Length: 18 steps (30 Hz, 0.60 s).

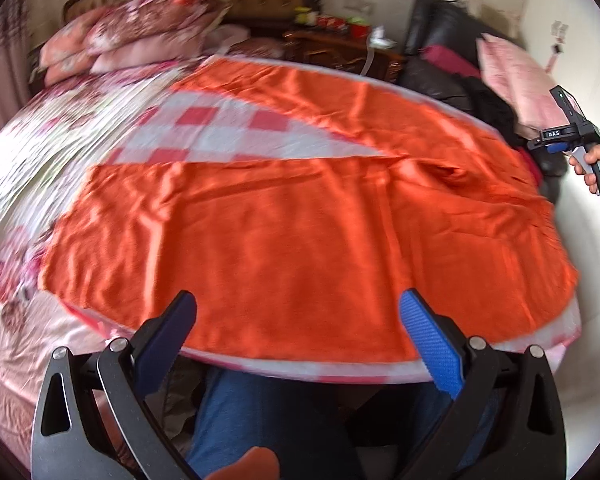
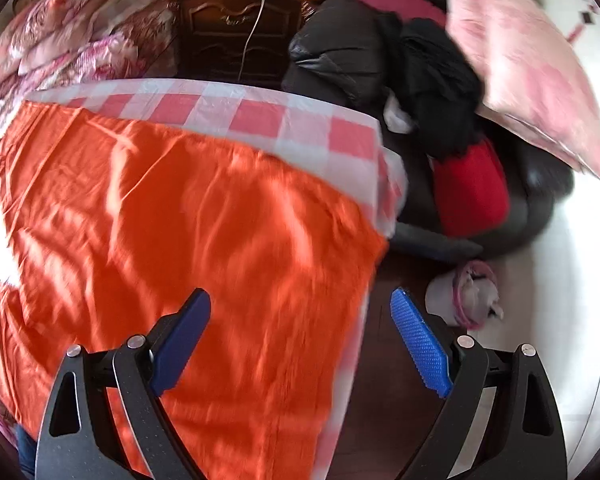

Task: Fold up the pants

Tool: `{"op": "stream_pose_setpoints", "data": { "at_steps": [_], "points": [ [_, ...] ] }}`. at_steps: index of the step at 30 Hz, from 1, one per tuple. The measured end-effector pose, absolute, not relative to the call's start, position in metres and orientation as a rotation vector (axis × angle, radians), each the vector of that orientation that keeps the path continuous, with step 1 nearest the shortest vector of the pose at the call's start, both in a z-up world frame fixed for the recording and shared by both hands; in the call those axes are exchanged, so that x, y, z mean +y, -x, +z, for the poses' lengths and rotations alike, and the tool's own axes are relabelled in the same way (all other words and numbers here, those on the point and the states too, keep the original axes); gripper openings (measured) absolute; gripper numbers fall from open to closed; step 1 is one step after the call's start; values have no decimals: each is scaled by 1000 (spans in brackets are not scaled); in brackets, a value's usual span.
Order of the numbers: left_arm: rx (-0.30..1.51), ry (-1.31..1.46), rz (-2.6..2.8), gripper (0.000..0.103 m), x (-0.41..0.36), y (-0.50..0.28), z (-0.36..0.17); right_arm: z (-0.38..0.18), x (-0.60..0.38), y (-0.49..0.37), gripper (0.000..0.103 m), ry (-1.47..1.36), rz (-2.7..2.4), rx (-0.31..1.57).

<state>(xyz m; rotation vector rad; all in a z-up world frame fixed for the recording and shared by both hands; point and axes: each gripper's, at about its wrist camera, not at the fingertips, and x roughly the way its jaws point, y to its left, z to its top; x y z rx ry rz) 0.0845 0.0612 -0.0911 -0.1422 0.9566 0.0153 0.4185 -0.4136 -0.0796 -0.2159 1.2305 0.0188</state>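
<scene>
Orange pants (image 1: 284, 232) lie spread flat on a red-and-white checked cloth (image 1: 220, 136) over a table, their two legs splayed to the left. They also fill the left of the right wrist view (image 2: 172, 220). My left gripper (image 1: 298, 312) is open and empty above the pants' near edge. My right gripper (image 2: 300, 312) is open and empty above the pants' right end, over the table's edge. The right gripper's body also shows in the left wrist view (image 1: 568, 132), held off the table's far right corner.
A bed with floral bedding (image 1: 28, 152) and pillows (image 1: 140, 32) lies to the left. A dark wooden nightstand (image 2: 236, 20) stands behind. A black sofa with dark clothes, a red cushion (image 2: 472, 192) and a pink pillow (image 2: 528, 72) stands right. A bag (image 2: 468, 296) sits on the floor.
</scene>
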Motion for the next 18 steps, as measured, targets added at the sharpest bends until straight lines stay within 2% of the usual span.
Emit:
{"op": "stream_pose_setpoints", "data": {
  "at_steps": [5,11,13,15,18],
  "points": [
    [977,135,110,101,93,-94,-87,-117,-404,-481,82,268,96,1301],
    [955,109,189,101,127,-122,-69,-139,-406,-512,73,246,150,1348],
    [936,114,180,101,134,-142,-59,-145,-403,-513,45,255,186,1363],
    [915,136,149,101,139,-167,-49,-146,-403,-511,0,241,211,1366],
    [898,262,49,101,153,-223,-35,-130,-396,-497,0,270,226,1291]
  ]
}}
